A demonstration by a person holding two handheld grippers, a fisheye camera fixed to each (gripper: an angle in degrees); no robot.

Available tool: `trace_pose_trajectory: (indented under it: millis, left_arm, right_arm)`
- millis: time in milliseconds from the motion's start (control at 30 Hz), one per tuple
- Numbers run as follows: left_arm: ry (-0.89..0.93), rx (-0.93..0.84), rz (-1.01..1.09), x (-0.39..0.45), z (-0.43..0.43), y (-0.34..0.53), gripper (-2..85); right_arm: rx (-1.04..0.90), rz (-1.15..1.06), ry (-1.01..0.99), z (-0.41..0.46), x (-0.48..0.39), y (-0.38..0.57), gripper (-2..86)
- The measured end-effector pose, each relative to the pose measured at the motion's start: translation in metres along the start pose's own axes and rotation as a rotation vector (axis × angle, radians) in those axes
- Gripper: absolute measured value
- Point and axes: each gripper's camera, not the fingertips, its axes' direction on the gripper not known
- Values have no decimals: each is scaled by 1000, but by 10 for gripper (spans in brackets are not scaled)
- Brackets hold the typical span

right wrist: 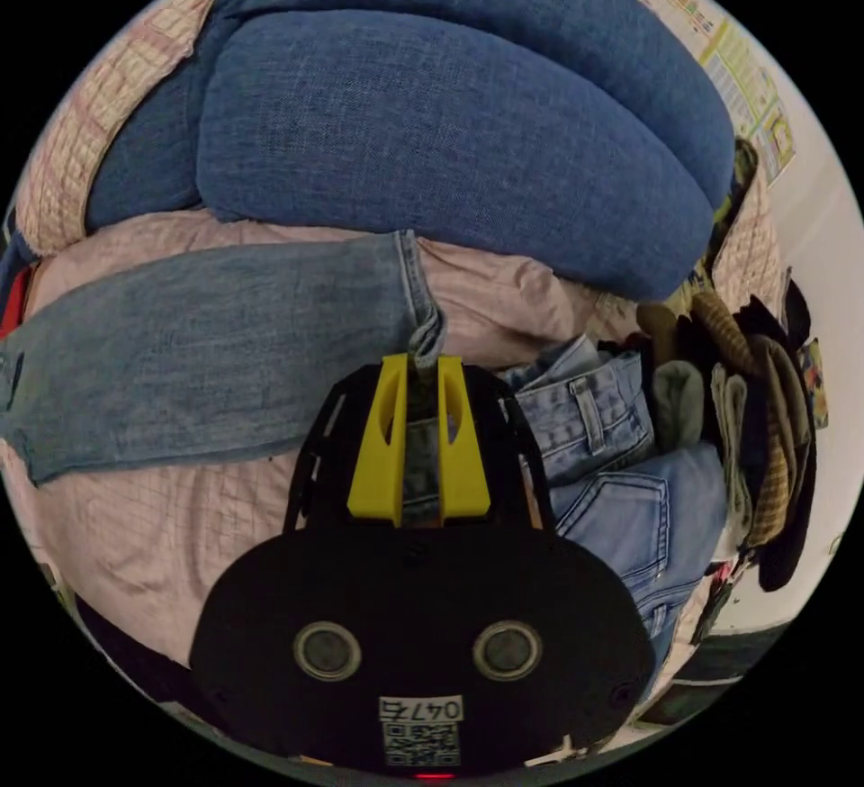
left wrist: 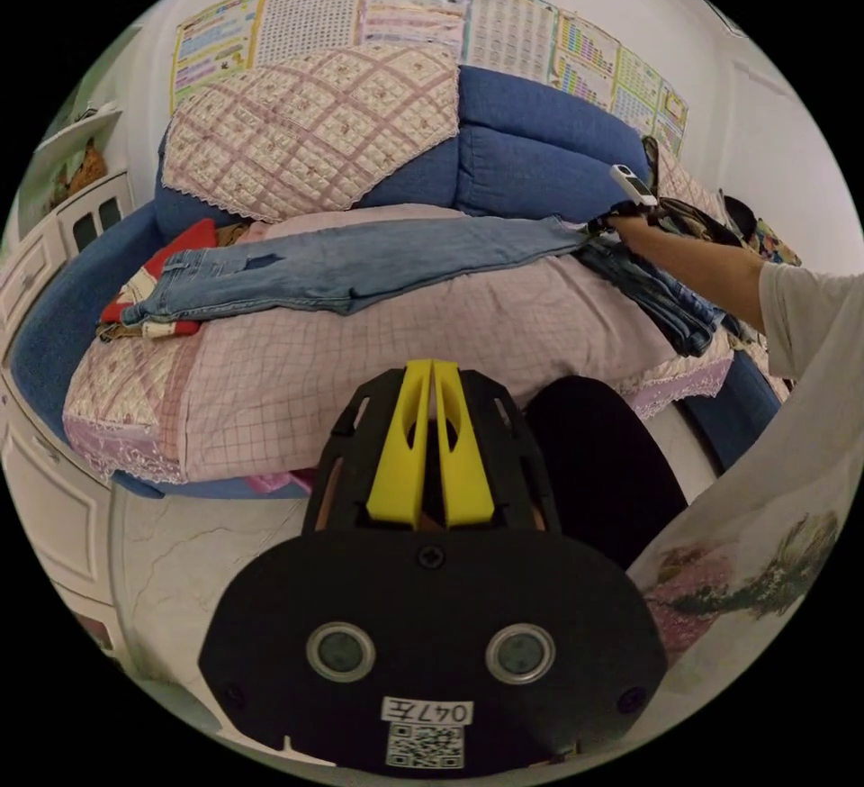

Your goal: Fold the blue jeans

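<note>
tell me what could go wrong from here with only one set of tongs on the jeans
1. The right tongs pinch just a small fold at the hem of the blue jeans, so the denim could slip out when pulled.
2. The left tongs are shut and hold nothing, so the waist end near the red garment may drag or bunch.
3. The folded jeans pile lies close by and might get disturbed.

Even, soft indoor light w/ faint shadows in my views. Fisheye bends edges hard — black corners. Sharp, no glare.

Blue jeans lie across the pink-covered sofa.
</note>
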Motion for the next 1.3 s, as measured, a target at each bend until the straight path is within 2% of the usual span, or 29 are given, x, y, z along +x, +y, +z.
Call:
trace_pose_trajectory:
  millis: [100,267,367,433,533,600,733,967,1133,1300]
  left_arm:
    - [4,-10,-25,-16,15,4,-10]
    - [35,34,-43,-30,33,5,-10]
    - [38,42,-19,-29,43,8,-10]
    - [37,37,-9,-30,50,11,-10]
    - [23,30,-3,-34,58,15,-10]
    - [7,37,-8,-38,59,18,-10]
    - [-28,51,-36,-49,59,24,-10]
    - [-76,90,-63,-45,56,25,-10]
    - [-111,106,-47,-25,54,22,-10]
    - [-140,102,-31,-8,51,16,-10]
  right_arm:
    - [29,-87,38,2,-8,2,13]
    - [297,-266,181,-29,-28,48,14]
    - [363,-227,148,-25,-15,78,17]
    - [343,-186,93,-9,-1,90,21]
    - [153,-131,37,39,22,99,34]
    - [124,-37,89,55,38,112,42]
    - [356,9,48,39,57,160,49]
    - [748,-52,191,-21,50,226,21]
    - [892,-76,237,-31,43,255,13]
    - [851,-63,163,-16,50,259,16]
